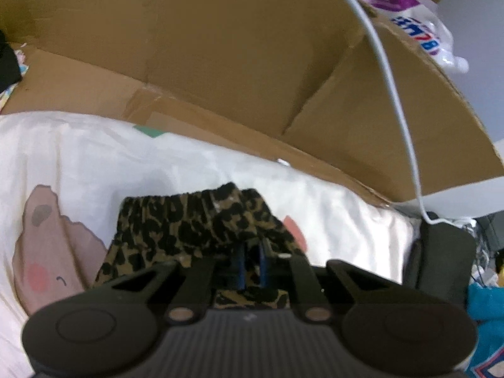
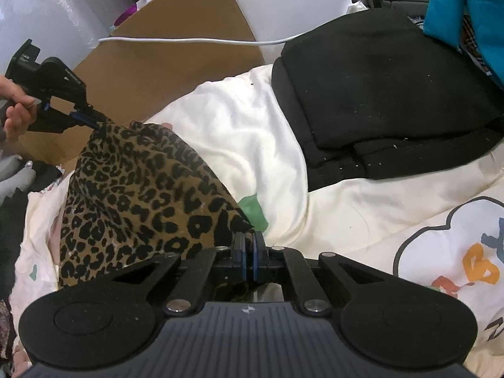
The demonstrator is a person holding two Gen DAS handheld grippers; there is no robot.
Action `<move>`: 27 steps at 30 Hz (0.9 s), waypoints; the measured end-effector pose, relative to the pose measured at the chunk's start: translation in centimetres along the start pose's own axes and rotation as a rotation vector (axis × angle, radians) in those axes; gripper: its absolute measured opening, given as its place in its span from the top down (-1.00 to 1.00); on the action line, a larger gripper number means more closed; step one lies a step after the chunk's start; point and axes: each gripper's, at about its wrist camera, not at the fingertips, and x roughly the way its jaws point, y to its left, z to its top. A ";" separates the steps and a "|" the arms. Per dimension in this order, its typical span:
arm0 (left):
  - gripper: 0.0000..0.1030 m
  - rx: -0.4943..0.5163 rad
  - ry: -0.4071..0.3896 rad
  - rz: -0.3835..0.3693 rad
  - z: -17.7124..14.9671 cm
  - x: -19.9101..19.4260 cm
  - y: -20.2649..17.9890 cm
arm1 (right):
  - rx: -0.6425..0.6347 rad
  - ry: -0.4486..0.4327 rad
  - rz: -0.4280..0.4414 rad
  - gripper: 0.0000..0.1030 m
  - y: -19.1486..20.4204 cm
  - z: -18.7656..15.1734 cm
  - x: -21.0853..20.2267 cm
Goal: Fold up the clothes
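Note:
A leopard-print garment (image 2: 138, 195) hangs stretched between both grippers above a white bed cover (image 2: 239, 132). My right gripper (image 2: 249, 236) is shut on its near corner, the cloth pinched between the blue pads. At the far left of the right wrist view, my left gripper (image 2: 94, 121), held by a hand (image 2: 15, 116), is shut on the opposite corner and holds it raised. In the left wrist view the leopard-print garment (image 1: 195, 223) drapes from my left gripper (image 1: 250, 252), its gathered waistband at the top edge.
A folded black garment (image 2: 378, 100) lies on the bed at the right. Flattened cardboard (image 1: 220, 63) stands behind the bed, with a white cable (image 1: 400, 110) across it. Blue clothing (image 2: 466, 15) and a plastic bag (image 1: 409, 9) sit at the edges. The bed cover (image 1: 63, 163) carries cartoon prints.

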 end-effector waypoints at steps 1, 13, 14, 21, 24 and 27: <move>0.83 0.001 -0.003 -0.008 0.1 0.0 -0.2 | -0.001 -0.005 -0.001 0.97 0.0 -0.1 -0.2; 0.84 -0.034 -0.011 -0.087 0.4 4.6 -1.4 | 0.028 -0.004 -0.023 0.98 -0.8 -0.1 -1.0; 0.84 -0.035 -0.012 -0.089 0.4 5.1 -1.3 | 0.026 -0.001 -0.028 0.98 -0.9 -0.2 -1.0; 0.61 0.010 0.032 -0.190 0.1 8.3 -0.6 | -0.005 0.017 -0.068 0.98 -1.2 0.0 -0.3; -0.01 0.035 0.030 -0.237 0.4 6.5 -0.3 | 0.004 0.019 -0.088 0.97 -1.0 0.0 -0.3; -0.14 0.101 0.025 -0.246 0.5 4.0 -0.4 | -0.005 0.020 -0.096 0.93 -0.5 0.1 -0.5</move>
